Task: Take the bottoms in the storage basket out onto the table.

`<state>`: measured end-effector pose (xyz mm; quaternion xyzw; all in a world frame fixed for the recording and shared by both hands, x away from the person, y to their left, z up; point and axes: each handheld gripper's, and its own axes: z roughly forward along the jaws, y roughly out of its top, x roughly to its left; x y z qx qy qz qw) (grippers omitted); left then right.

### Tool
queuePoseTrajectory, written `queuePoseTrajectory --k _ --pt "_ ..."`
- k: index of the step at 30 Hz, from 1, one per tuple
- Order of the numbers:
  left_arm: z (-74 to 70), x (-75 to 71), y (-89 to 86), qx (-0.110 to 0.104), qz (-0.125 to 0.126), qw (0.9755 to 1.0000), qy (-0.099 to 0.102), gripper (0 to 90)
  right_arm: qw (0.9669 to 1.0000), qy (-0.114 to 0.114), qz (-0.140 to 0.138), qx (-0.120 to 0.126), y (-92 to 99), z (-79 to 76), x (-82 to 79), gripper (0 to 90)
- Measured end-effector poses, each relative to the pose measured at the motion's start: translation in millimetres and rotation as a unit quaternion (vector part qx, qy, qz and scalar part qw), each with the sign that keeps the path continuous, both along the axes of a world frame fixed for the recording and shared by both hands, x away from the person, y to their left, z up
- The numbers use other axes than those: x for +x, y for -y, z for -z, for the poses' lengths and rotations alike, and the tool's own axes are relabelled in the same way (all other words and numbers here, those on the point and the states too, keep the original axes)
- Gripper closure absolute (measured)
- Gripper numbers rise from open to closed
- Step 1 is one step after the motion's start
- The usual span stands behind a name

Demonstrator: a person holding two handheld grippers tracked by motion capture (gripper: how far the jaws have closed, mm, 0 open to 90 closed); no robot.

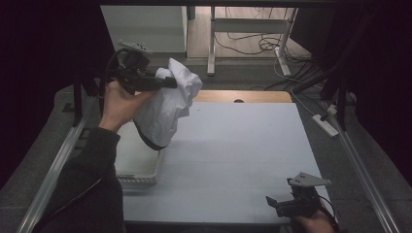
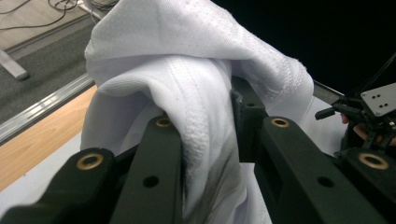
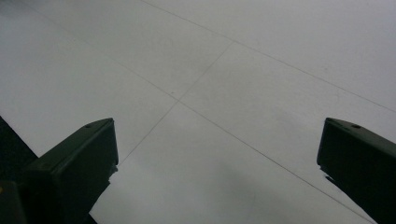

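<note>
The left gripper (image 1: 167, 83) is clamped on a bunched white garment (image 1: 167, 104), hanging in the air above the white basket (image 1: 145, 171) at the table's (image 1: 233, 160) left edge. The right gripper (image 1: 272, 203) rests low at the near right, jaws wide apart, holding nothing. This looks like the lift-out step; next, the garment likely needs carrying over the bare table and spreading, with the right gripper taking a free edge.

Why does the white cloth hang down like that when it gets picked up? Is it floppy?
Probably floppy: the cloth droops in soft folds below the left hand-held gripper that pinches it. It likely weighs little, since one pinch holds it above the basket. Its knit looks grippy rather than slippery, so it shouldn't slide out easily.
</note>
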<state>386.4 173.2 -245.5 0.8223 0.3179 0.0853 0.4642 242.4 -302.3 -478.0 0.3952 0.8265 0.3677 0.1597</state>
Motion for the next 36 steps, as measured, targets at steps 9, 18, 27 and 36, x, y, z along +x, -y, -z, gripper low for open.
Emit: queuePoseTrajectory --k 9,18,27,36 --pt "1.9 2.4 15.3 -0.001 0.015 0.9999 0.001 77.0 1.0 0.001 -0.001 0.0 0.0 0.1 0.0 0.0" --pt "16.8 6.9 34.9 0.005 0.033 0.9995 0.0 76.8 1.0 0.0 -0.001 0.001 0.6 -0.2 -0.1 0.0" --pt "37.7 11.3 53.9 0.017 0.048 0.9987 -0.002 76.7 1.0 0.002 -0.002 0.002 0.8 -0.1 -0.1 0.0" --pt "56.0 14.1 66.2 0.023 0.058 0.998 0.0 76.6 1.0 0.001 -0.002 0.002 0.8 -0.4 -0.4 0.0"
